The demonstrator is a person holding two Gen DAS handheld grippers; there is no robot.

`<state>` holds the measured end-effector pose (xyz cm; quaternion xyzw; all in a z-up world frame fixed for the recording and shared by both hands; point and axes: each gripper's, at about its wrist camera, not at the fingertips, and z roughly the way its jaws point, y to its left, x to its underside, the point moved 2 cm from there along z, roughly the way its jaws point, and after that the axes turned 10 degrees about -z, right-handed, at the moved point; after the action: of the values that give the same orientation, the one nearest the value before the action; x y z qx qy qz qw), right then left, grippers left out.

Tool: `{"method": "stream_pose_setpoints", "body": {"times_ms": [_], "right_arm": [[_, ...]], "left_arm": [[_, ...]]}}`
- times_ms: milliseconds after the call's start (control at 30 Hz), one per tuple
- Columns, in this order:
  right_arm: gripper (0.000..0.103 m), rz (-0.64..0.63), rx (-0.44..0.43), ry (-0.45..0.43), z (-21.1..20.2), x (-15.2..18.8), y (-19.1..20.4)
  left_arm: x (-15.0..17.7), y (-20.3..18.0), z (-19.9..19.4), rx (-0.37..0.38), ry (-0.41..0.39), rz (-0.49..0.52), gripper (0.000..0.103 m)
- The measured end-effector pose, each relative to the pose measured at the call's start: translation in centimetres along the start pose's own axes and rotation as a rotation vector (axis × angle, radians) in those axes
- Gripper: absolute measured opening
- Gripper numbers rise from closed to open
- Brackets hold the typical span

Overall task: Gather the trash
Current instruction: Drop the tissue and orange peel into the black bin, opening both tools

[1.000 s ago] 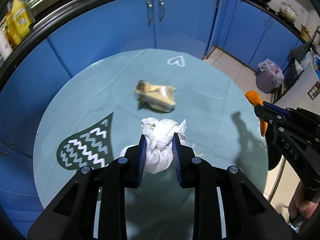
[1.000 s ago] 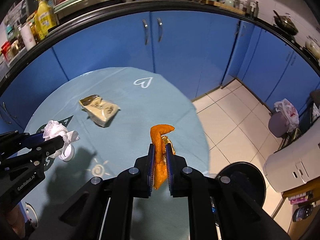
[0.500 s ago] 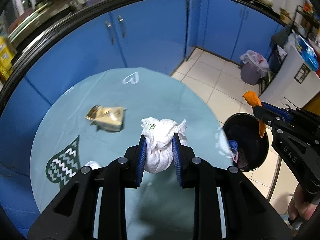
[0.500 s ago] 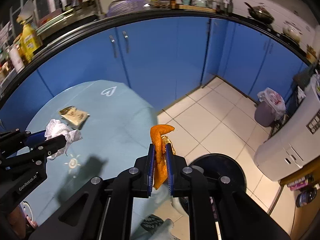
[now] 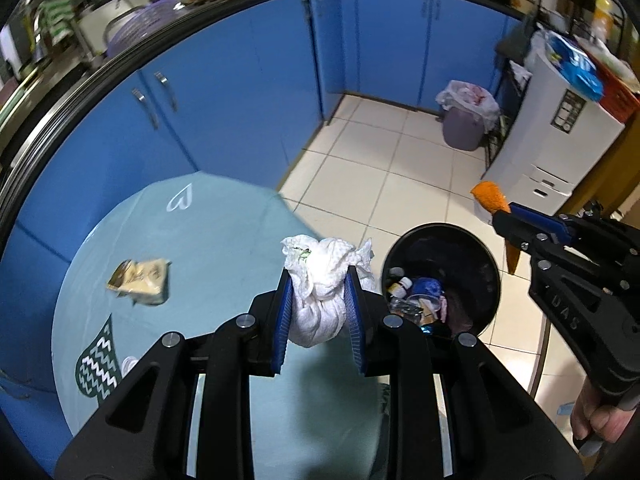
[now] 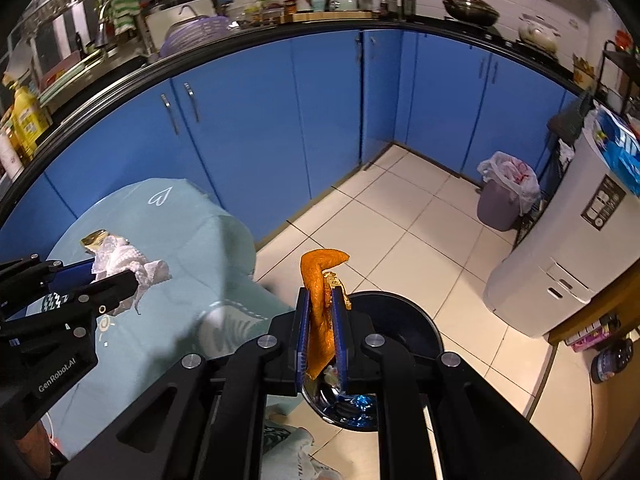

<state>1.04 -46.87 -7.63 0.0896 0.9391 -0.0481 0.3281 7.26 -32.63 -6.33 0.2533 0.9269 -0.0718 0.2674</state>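
My left gripper (image 5: 318, 284) is shut on a crumpled white paper towel (image 5: 320, 280), held over the right edge of the round table (image 5: 224, 240) beside the black trash bin (image 5: 476, 252). My right gripper (image 6: 322, 304) is shut on an orange peel (image 6: 320, 280), just above the near rim of the black trash bin (image 6: 408, 316). From the left wrist view the right gripper (image 5: 504, 220) with the orange peel (image 5: 490, 198) hangs over the bin's right rim. The left gripper (image 6: 116, 276) with the paper towel (image 6: 128, 260) shows at the left of the right wrist view. A crumpled tan wrapper (image 5: 140, 280) lies on the table.
Several pieces of trash (image 5: 416, 296) lie inside the black bin. Blue cabinets (image 6: 280, 120) curve behind the table. A grey bin with a white liner (image 6: 504, 196) and a white appliance (image 6: 560, 264) stand on the tiled floor (image 6: 400, 240). A hand (image 5: 596, 420) grips the right tool.
Both grippers have swung right from over the table toward the black bin, still holding the towel and the peel. The bin has come into view; the wrapper has slid left.
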Motion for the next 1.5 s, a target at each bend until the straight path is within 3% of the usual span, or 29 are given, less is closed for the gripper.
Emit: {"method": "stream_pose_setpoints", "body": {"times_ms": [633, 700, 733, 767, 867, 1467, 1500], "right_arm": [[0.011, 0.104, 0.03, 0.01, -0.3, 1.6, -5.9], [0.011, 0.112, 0.036, 0.009, -0.4, 1.7, -6.4], [0.011, 0.116, 0.039, 0.009, -0.5, 1.8, -6.6], [0.012, 0.124, 0.042, 0.008, -0.6, 1.9, -7.0], [0.011, 0.137, 0.049, 0.01, -0.6, 2.1, -7.8], [0.013, 0.15, -0.013, 0.024, 0.1, 1.7, -7.3], [0.019, 0.149, -0.025, 0.034, 0.3, 1.6, -7.3]], "left_arm": [[-2.6, -9.1, 0.0, 0.096, -0.007, 0.135, 0.029], [-3.0, -9.6, -0.1, 0.101, -0.012, 0.141, 0.043], [-3.2, -9.8, -0.3, 0.11, -0.022, 0.138, 0.071], [-3.4, -9.8, -0.6, 0.103, -0.051, 0.128, 0.081], [-3.9, -9.9, -1.5, 0.108, -0.096, 0.128, 0.094], [-4.7, -8.0, -1.9, 0.036, -0.121, 0.072, 0.095], [-4.8, -7.7, -2.0, 0.035, -0.121, 0.063, 0.095]]}}
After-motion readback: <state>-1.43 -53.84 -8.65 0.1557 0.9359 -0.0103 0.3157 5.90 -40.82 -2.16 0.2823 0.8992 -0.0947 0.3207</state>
